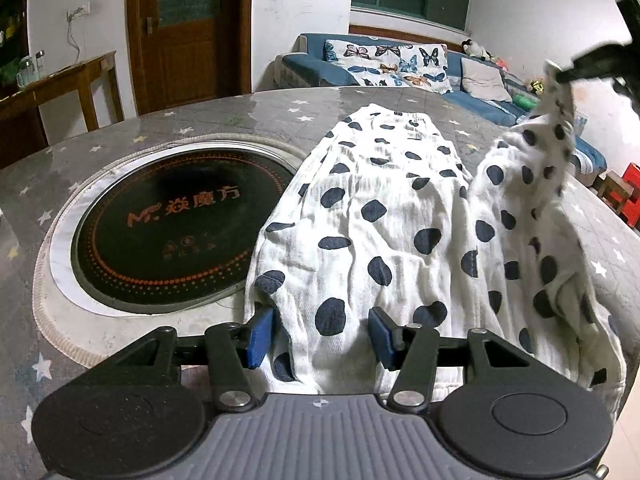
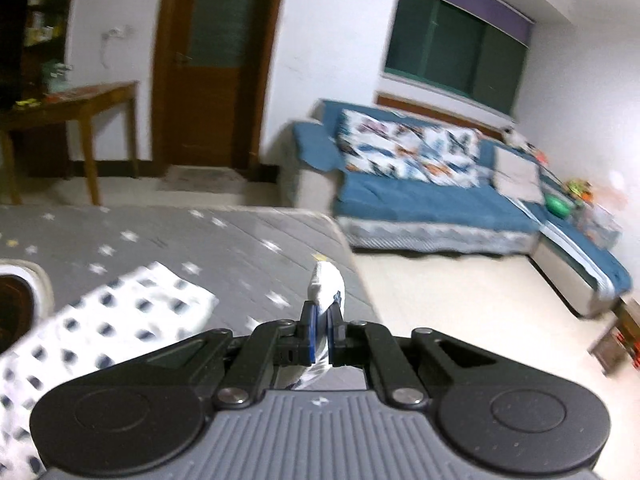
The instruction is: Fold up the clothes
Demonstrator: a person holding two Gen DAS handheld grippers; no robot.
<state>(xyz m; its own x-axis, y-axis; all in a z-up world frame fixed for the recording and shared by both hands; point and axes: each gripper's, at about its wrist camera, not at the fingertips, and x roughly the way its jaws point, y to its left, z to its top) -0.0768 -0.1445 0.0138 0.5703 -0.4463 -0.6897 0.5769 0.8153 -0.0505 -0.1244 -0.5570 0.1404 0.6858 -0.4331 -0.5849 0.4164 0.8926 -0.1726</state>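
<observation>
On the left wrist view:
Garment: a white garment with dark polka dots (image 1: 384, 216) lies spread lengthwise on the surface (image 1: 120, 136), which wears a grey cover printed with white stars.
Left tongs: the left tongs (image 1: 322, 334) stand spread, 2 blue pads (image 1: 260, 336) resting at the near hem with a band of cloth between them; the pads do not press on it.
Raised part: the garment's right side rises off the surface to a peak at the upper right, where the right tongs (image 1: 560, 76) pinch its tip.
Cooktop: a round black cooktop (image 1: 176, 228) with orange lettering sits in a white ring to the left, its edge just under the garment's left side.
Room: a blue sofa (image 1: 312, 64) with a butterfly blanket, a wooden door (image 1: 188, 32) and a wooden side table (image 1: 64, 80) lie beyond.

On the right wrist view:
Right tongs: the right tongs (image 2: 320, 336) are pressed together on a thin white fold of the garment that sticks up past the pads.
Garment: the rest of the dotted cloth (image 2: 120, 320) lies blurred at the lower left on the star-printed cover.
Cooktop: only a sliver shows at the left edge.
Room: the sofa, the door and a dark window (image 2: 456, 48) appear behind, all smeared by blur.
</observation>
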